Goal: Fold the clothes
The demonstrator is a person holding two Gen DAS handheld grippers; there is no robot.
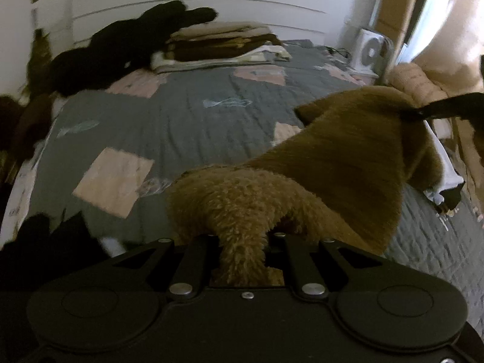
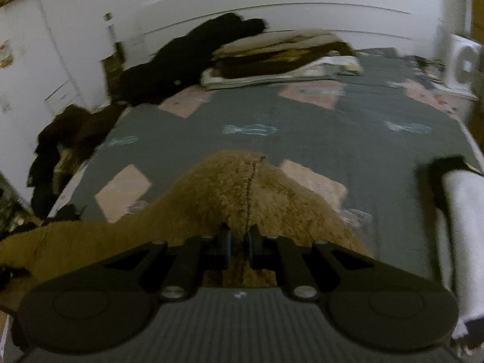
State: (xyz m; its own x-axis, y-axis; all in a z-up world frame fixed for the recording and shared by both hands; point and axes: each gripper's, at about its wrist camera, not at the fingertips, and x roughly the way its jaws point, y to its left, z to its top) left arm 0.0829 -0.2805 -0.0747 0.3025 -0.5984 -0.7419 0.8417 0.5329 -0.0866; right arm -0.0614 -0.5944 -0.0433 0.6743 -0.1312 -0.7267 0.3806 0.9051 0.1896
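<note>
Brown fleece garment [image 1: 348, 163] held above quilted bed [image 1: 181, 121], both grippers' fingers clamped on it, no readable writing

Folded stack [image 1: 220, 45] behind fleece [image 1: 332, 166], on bed [image 1: 181, 121].

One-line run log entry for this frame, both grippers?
phase: lift | left gripper: shut on fuzzy brown fleece garment | right gripper: shut on same garment | garment: held above grey patchwork quilt | fold: not yet made
</note>
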